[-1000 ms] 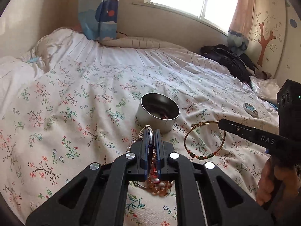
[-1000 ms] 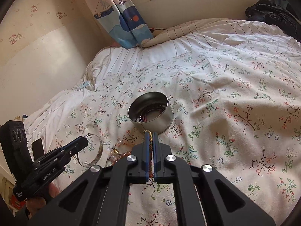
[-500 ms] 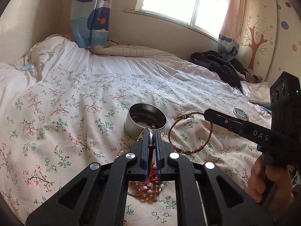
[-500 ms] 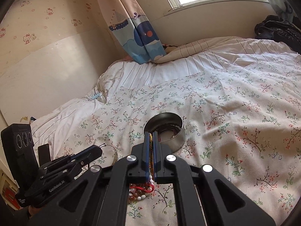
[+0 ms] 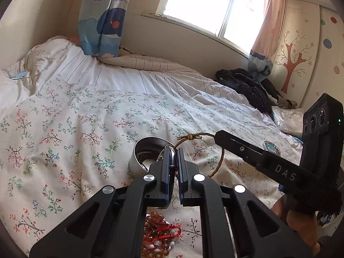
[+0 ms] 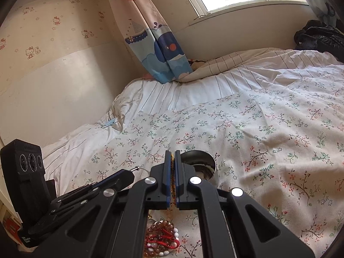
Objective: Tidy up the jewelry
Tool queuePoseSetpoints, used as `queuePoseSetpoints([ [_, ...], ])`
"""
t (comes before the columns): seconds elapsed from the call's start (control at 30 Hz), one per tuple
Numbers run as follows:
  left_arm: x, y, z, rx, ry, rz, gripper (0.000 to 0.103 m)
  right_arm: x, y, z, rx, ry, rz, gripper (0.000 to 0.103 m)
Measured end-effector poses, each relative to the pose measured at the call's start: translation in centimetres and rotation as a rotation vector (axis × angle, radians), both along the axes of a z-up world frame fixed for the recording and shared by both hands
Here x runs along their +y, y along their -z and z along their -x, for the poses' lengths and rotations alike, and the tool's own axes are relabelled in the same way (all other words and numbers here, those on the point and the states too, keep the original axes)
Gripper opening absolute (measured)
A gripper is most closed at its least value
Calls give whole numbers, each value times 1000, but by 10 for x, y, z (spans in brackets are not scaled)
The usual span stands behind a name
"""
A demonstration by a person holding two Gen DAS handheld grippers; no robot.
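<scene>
1. Left wrist view: the left gripper [image 5: 173, 158] is clamped on a silver metal bangle [image 5: 169, 153], whose curved edge shows pinched between the blue pads [image 5: 165, 167]. Just beyond the fingertips a round steel bowl [image 5: 146, 161] stands on the floral bedspread [image 5: 75, 129], with jewelry dimly visible inside. The right gripper [image 5: 217, 136] reaches in from the right, held by a hand [image 5: 298, 221] at the lower right, and grips a braided cord bracelet [image 5: 193, 138] that hangs in the air beside the bowl's right side. Under the left gripper's frame, a pile of amber, white and red-cord beaded bracelets [image 5: 159, 234] lies on the bedspread. A small round tin [image 5: 271, 146] rests on the bedspread behind the right gripper, and dark clothing [image 5: 247, 86] is heaped by the wall under the window [image 5: 206, 6].

2. Right wrist view: the right gripper [image 6: 172, 161] is clenched tight on the braided cord bracelet [image 6: 172, 172], a gold-brown strand showing between its pads. The steel bowl [image 6: 202, 165] sits just past and right of the fingertips. The left gripper [image 6: 129, 175] comes in from the lower left, the silver metal bangle [image 6: 139, 168] jutting from its tip. The beaded bracelets [image 6: 162, 238] lie below the frame. A whale-print curtain [image 6: 159, 49] hangs at the head of the bed.
</scene>
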State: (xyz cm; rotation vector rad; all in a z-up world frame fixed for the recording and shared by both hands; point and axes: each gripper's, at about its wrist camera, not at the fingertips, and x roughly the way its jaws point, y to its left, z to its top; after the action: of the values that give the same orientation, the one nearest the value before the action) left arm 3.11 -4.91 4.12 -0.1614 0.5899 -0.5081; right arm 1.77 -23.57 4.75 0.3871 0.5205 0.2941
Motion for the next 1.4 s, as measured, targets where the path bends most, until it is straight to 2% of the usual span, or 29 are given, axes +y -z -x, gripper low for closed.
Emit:
queuePoseSetpoints([
  [0.6,-19,10,-37,43,8,45,6,-11,6,-29,12,31,-14,4],
  [0.73,-21,24,-60,129,17,98,6,-14,8,-37,19,41,-16,4],
  [0.87,-10,46,-89,239,-64,133,8,-12,12,-48,38,34,-20,4],
  [1.0,12,47,-93,247,-140,170,9,-6,19,-61,60,8,-40,4],
  [1.1,27,40,-91,215,-205,192,27,1,26,-70,93,-30,-69,4],
  [1.13,32,38,-89,203,-229,195,39,5,30,-75,128,-31,-37,4],
  [1.17,35,36,-88,189,-248,194,45,8,35,-79,163,-12,4,6],
  [1.2,36,34,-86,176,-262,184,47,8,40,-81,185,10,23,18],
  [1.27,35,30,-83,153,-281,144,53,2,44,-80,198,39,10,36],
  [1.33,30,26,-80,129,-299,91,61,-4,41,-77,188,62,12,36],
  [1.4,23,24,-77,103,-314,25,69,-11,40,-75,183,87,15,42],
])
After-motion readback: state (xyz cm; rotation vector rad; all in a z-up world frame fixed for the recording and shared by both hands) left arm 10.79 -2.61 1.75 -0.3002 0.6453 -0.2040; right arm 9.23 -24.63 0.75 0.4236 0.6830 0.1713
